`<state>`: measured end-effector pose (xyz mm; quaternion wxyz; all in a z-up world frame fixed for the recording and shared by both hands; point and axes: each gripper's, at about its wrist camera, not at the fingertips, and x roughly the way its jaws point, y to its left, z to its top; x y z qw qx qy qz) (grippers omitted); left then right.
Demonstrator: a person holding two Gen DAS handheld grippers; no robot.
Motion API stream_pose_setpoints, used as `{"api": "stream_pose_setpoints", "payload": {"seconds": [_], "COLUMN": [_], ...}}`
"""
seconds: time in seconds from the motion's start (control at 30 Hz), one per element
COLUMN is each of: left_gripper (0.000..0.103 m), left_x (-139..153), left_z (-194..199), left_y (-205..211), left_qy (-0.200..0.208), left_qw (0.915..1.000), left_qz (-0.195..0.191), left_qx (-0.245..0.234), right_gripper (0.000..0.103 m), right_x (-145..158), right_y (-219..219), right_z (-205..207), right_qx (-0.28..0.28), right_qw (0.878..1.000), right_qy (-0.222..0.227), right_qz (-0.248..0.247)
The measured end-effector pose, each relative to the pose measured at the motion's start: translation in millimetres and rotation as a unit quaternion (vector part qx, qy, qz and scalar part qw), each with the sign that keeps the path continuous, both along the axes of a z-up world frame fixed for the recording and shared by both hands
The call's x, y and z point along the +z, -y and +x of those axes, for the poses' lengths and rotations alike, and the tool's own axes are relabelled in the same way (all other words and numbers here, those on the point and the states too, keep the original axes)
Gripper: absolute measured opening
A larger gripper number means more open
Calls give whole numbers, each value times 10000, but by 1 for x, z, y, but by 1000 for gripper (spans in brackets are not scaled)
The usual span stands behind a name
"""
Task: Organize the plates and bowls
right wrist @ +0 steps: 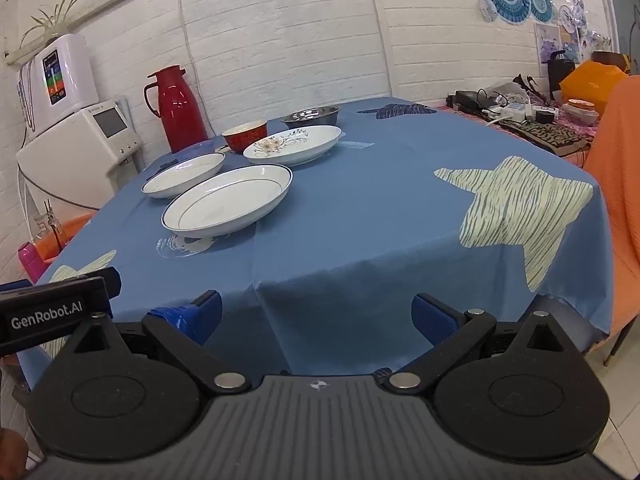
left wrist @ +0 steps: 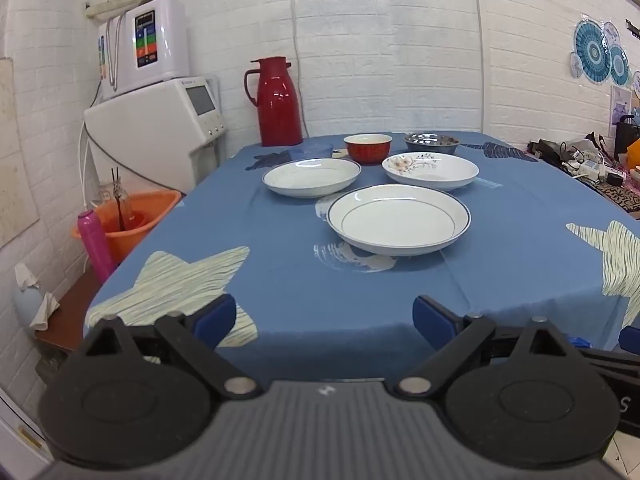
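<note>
both grippers, left gripper [left wrist: 325, 320] and right gripper [right wrist: 316, 316], spread wide, empty, at the tablecloth [left wrist: 280, 280] edge. glossy round blue-rimmed plate [left wrist: 399, 218] nearest; floral plate [left wrist: 430, 169], red bowl [left wrist: 368, 147], steel bowl [left wrist: 431, 143] behind it.

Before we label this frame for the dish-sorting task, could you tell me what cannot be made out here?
- Blue bowl: translucent and small in the left wrist view; in the right wrist view hidden behind the red bowl.
- Steel bowl: contents too small to identify.
- Right gripper: only a fingertip at the left wrist view's right edge.
</note>
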<state>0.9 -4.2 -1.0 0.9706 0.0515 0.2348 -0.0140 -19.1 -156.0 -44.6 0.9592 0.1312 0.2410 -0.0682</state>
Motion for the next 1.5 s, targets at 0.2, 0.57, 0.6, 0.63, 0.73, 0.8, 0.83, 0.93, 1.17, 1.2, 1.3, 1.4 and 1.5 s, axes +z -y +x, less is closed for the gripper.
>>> {"api": "stream_pose_setpoints", "payload": {"seconds": [0.2,0.57,0.6,0.63,0.73,0.8,0.83,0.93,1.17,1.2,1.3,1.4,1.5], "left_gripper": [94,94,94,94,94,94,94,94,94,94,94,94,94], "left_x": [-1,1,1,1,0,0,0,0,-2,-2,-2,-2,-2], "left_z": [2,-3,-2,-2,-2,-1,-1,-1,-2,-2,-2,-1,-1], "left_y": [3,-6,-6,-6,-5,-5,-5,-6,-6,-6,-6,-7,-7], "left_qy": [23,38,35,37,30,29,30,25,-9,-8,-7,-17,-20], "left_qw": [10000,10000,10000,10000,10000,10000,10000,9999,9999,9999,9999,9999,9999], "left_qz": [-19,-73,-65,-69,-76,-77,-76,-83,-114,-112,-106,-107,-102], "left_qx": [-6,-17,-17,-15,-29,-48,-44,-52,-48,-46,-50,-49,-44], "right_gripper": [89,89,89,89,89,89,89,89,89,89,89,89,89], "right_x": [3,3,2,2,2,2,2,1,0,0,0,0,0], "right_y": [-1,1,2,2,2,2,2,2,1,1,2,2,1], "right_z": [-8,-8,-8,-8,-8,-8,-7,-7,-6,-6,-6,-6,-5], "right_qx": [33,-29,-25,-20,-10,2,2,0,11,13,14,16,23], "right_qw": [10000,10000,10000,10000,10000,10000,10000,10000,10000,10000,9999,9999,9999], "right_qy": [47,35,32,26,20,13,9,5,-31,-33,-35,-49,-83], "right_qz": [-29,17,30,32,34,43,46,53,90,92,93,105,131]}}
